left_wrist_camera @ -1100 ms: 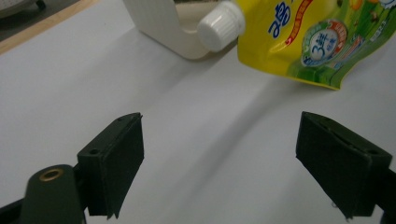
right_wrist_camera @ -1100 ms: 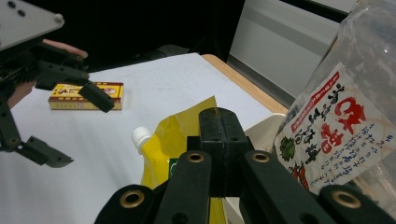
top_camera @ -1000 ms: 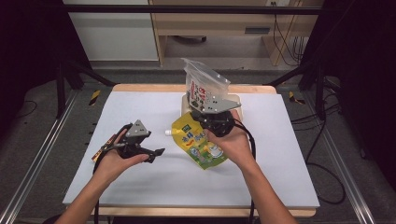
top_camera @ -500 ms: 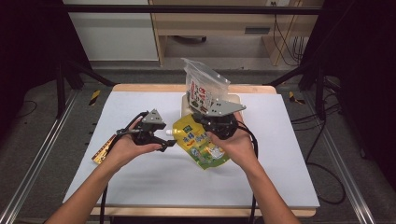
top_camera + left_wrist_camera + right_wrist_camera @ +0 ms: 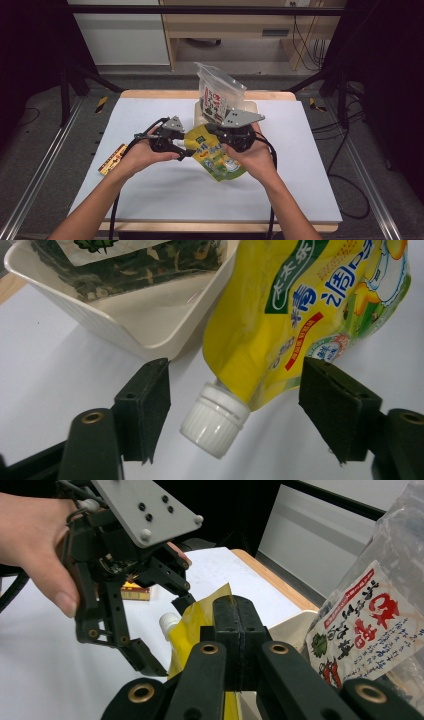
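Observation:
A yellow spout pouch (image 5: pixel 215 157) with a white screw cap (image 5: pixel 215 420) hangs over the middle of the white mat. My right gripper (image 5: pixel 227 137) is shut on its upper edge, and the right gripper view has the jaws (image 5: pixel 235 605) pinching the yellow film (image 5: pixel 192 625). My left gripper (image 5: pixel 186 148) sits at the pouch's left corner. Its jaws have just been closing. They stand on either side of the cap (image 5: pixel 168 622), with a gap on both sides and neither pad touching it.
A cream tub (image 5: pixel 200 117) stands just behind the pouch and holds an upright clear bag of dried food (image 5: pixel 217 97). A small yellow and red packet (image 5: pixel 112 159) lies at the mat's left edge. Black frame rails run along both sides of the table.
My left gripper has travelled right across the mat to the pouch's spout, and its jaws stand narrower. The right hand and the pouch have barely shifted.

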`<state>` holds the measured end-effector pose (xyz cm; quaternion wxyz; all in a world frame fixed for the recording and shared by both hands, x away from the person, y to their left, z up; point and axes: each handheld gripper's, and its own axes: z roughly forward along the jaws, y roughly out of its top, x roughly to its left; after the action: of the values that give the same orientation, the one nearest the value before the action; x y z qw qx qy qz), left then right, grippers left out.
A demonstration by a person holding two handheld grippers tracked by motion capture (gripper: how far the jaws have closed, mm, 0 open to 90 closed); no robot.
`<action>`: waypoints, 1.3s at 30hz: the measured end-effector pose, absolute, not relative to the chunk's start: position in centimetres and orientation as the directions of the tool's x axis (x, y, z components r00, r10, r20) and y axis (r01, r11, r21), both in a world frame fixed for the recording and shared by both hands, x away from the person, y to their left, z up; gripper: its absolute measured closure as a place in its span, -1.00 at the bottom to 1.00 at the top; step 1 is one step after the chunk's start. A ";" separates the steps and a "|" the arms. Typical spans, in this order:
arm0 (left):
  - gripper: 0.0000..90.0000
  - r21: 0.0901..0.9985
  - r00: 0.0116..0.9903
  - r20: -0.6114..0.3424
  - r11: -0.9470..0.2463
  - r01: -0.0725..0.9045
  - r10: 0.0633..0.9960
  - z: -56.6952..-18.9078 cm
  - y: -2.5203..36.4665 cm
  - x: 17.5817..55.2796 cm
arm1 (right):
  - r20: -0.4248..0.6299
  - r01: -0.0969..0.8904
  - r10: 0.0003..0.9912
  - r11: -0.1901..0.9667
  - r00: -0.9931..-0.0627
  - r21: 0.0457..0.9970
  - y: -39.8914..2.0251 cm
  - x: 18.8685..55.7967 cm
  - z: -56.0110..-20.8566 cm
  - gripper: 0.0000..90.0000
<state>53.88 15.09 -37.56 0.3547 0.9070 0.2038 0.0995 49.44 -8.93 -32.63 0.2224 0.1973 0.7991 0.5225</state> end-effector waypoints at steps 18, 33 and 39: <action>0.53 0.653 0.938 -0.028 -0.704 0.279 0.346 -37.0 14.6 54.4 | -0.154 0.082 0.541 0.386 -0.827 0.919 -9.5 49.1 -32.7 1.00; 0.55 0.605 0.940 0.106 -0.771 0.199 0.325 -32.9 14.2 53.6 | -0.164 0.089 0.568 0.390 -0.806 0.916 -11.2 48.7 -32.5 1.00; 0.55 0.549 0.937 0.181 -0.821 0.157 0.300 -31.9 13.8 53.3 | -0.160 0.104 0.567 0.406 -0.808 0.908 -11.4 48.7 -33.0 1.00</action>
<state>53.30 13.81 -31.88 0.2735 0.9453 0.1209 0.1305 48.68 -11.42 -33.03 0.2297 0.2083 0.8062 0.5038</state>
